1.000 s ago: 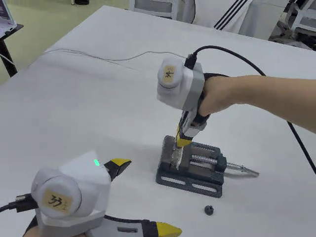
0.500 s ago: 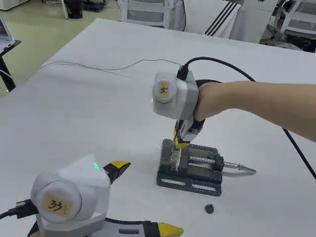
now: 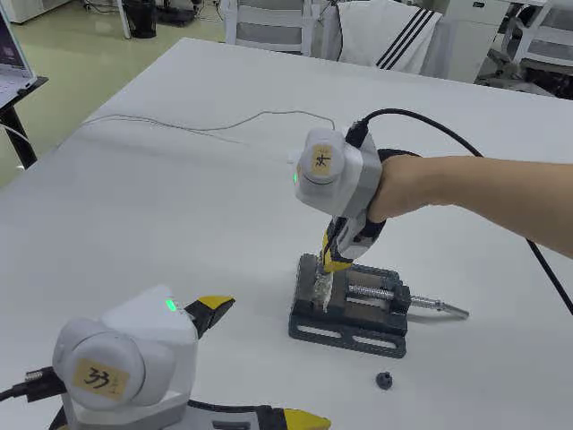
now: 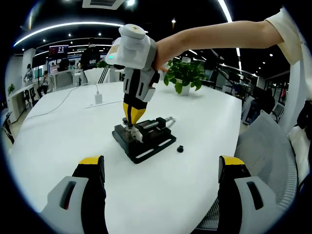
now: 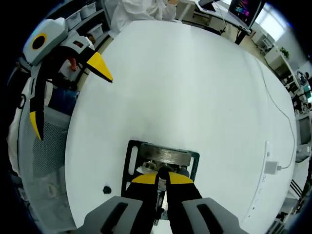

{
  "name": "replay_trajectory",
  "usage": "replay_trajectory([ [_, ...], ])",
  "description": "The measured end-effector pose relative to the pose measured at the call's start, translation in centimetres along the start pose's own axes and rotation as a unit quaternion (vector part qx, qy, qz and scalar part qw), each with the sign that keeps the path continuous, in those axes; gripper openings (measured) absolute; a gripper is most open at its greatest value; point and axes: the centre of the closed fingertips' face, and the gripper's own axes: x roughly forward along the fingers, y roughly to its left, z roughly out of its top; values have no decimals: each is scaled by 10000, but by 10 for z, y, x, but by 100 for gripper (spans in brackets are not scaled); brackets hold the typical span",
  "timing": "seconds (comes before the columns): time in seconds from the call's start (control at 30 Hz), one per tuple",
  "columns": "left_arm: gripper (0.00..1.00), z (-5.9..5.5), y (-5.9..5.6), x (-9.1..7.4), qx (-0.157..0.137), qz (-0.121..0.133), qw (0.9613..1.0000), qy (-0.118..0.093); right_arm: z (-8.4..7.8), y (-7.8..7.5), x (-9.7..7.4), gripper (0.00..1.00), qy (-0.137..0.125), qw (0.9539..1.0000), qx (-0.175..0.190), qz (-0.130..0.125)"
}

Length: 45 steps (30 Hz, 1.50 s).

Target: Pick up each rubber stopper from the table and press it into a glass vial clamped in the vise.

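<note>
Head view: small, round, black stopper (image 3: pixel 383 380).

Two grippers: left gripper (image 4: pixel 161 162), right gripper (image 3: pixel 329 265). One vise (image 3: pixel 358 324). One vial (image 3: pixel 320 288). One loose stopper (image 3: pixel 384 380).

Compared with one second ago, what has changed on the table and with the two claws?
Almost nothing moved; mostly the view shifted with the head. The right claw tilted a little but stayed shut above the vial in the vise. The left claw stayed open, and the loose stopper stayed beside the vise.
</note>
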Motion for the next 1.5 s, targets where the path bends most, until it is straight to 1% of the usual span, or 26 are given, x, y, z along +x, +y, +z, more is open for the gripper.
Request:
replay_trajectory([
  [0.03,97,0,0,0,-2,-2,10000,2,1,4,0,6,-43,10000,26,79],
  [0.07,97,0,-1,0,2,-5,10000,6,0,3,-1,10,-54,10000,9,35],
  [0.1,97,0,-1,0,11,-7,10000,13,0,0,-1,14,-124,9998,-69,-154],
  [0.13,97,-1,-1,0,6,-10,10000,17,-2,3,-2,17,-127,9998,-91,-147],
  [0.2,97,-1,-1,-1,13,-22,10000,31,-3,7,-4,20,-292,9995,4,-154],
  [0.23,97,-2,-2,-1,30,-36,10000,56,-2,10,-6,23,-444,9989,17,-165],
  [0.3,97,-2,-1,0,47,-42,10000,65,-4,12,-7,31,-570,9981,114,-207],
  [0.4,97,-2,-1,0,73,-54,9999,95,-6,18,-9,42,-840,9959,207,-277],
  [0.5,97,-1,0,0,105,-65,9999,114,-5,25,-9,59,-1130,9924,386,-284],
  [0.57,97,-1,0,0,130,-80,9998,136,-7,29,-10,66,-1272,9905,452,-273],
  [0.63,97,0,0,0,162,-88,9997,157,-8,31,-12,70,-1401,9878,596,-317],
  [0.7,97,1,1,0,183,-100,9996,166,-7,34,-13,76,-1624,9832,771,-326],
  [0.73,97,1,1,0,193,-109,9996,169,-6,36,-14,78,-1781,9798,835,-354],
  [0.8,97,2,1,0,209,-127,9995,178,-7,38,-15,84,-1880,9765,976,-390],
  [0.83,97,2,1,0,230,-132,9995,195,-6,38,-17,88,-2038,9727,1000,-481],
  [0.87,97,2,1,0,239,-139,9994,197,-7,39,-17,92,-2091,9707,1069,-509],
  [0.93,97,2,1,1,253,-156,9993,204,-9,42,-18,97,-2213,9665,1170,-565],
  [0.97,97,2,2,1,265,-159,9993,208,-11,44,-19,99,-2217,9660,1194,-584],
  [1.1,95,4,3,2,321,-149,9992,177,-17,50,-22,99,-2459,9563,1453,-633],
  [1.13,95,4,4,1,315,-149,9992,173,-19,52,-22,99,-2465,9561,1451,-644],
  [1.2,96,5,6,1,297,-145,9993,159,-23,56,-24,99,-2526,9530,1522,-694],
  [1.27,95,5,8,2,322,-136,9992,180,-25,60,-27,99,-2666,9466,1656,-742],
  [1.3,95,5,8,2,333,-135,9992,180,-26,62,-28,99,-2703,9453,1668,-750],
  [1.37,95,5,9,2,327,-145,9992,174,-27,68,-31,99,-2842,9390,1788,-744],
  [1.47,95,5,9,4,349,-161,9991,186,-32,73,-34,99,-2900,9357,1824,-841],
  [1.5,95,5,9,4,354,-172,9990,197,-33,76,-37,99,-2973,9326,1861,-856],
])
